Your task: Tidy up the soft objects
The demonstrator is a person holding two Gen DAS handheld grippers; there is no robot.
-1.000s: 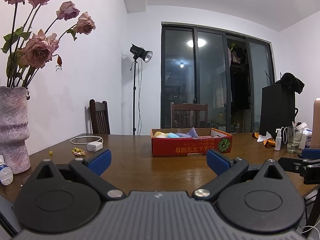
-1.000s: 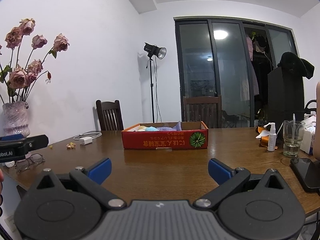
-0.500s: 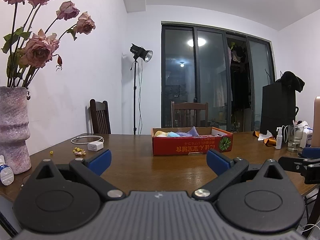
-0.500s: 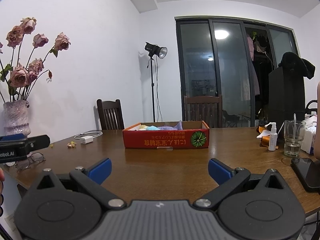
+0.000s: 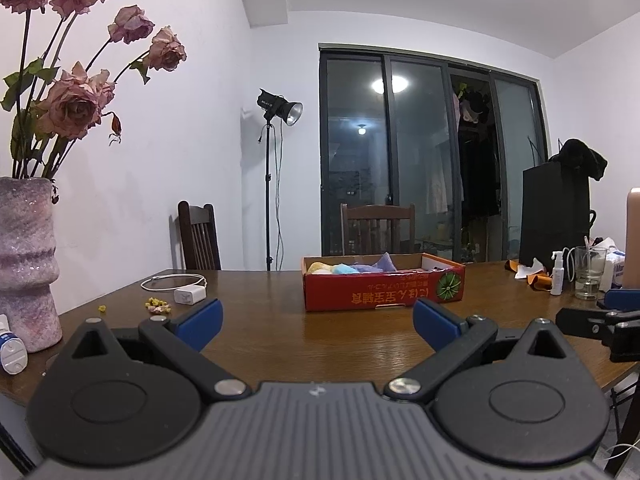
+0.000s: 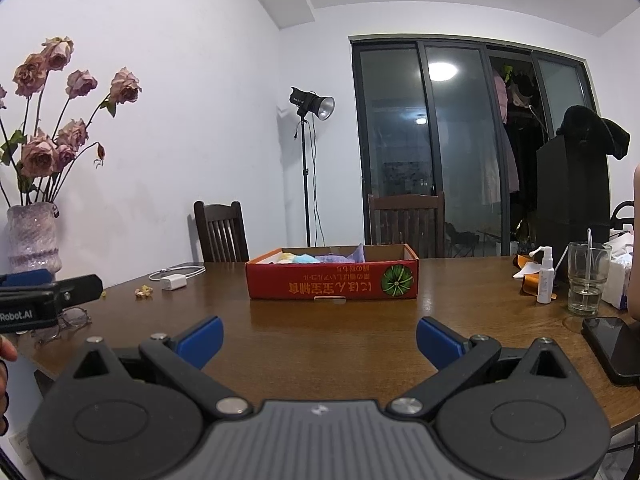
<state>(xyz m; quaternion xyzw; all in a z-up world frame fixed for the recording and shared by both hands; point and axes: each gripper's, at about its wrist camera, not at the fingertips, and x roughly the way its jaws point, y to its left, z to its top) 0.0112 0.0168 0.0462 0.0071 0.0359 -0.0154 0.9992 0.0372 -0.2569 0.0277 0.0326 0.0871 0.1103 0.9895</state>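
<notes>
Ahead of both grippers: red cardboard box [image 5: 383, 287] on the wooden table [image 5: 320, 336], its long side turned across the view.
Box contents: soft objects [image 5: 352, 267], yellow, light blue and purple, heaped toward the box's left half; its right half shows bare card.
Table beside the box: no soft object lies loose there in either view.
Left gripper [image 5: 318, 318]: short of the box's near wall and level with its left half; jaws spread wide, nothing between them, touching nothing.
Right gripper [image 6: 319, 336]: short of the near wall, roughly centred on the box; jaws equally wide, empty.
Nearer arm: neither clearly; both stand well back from the box.
Stage: fits either sorting done or items awaiting rearrangement inside the box.
</notes>
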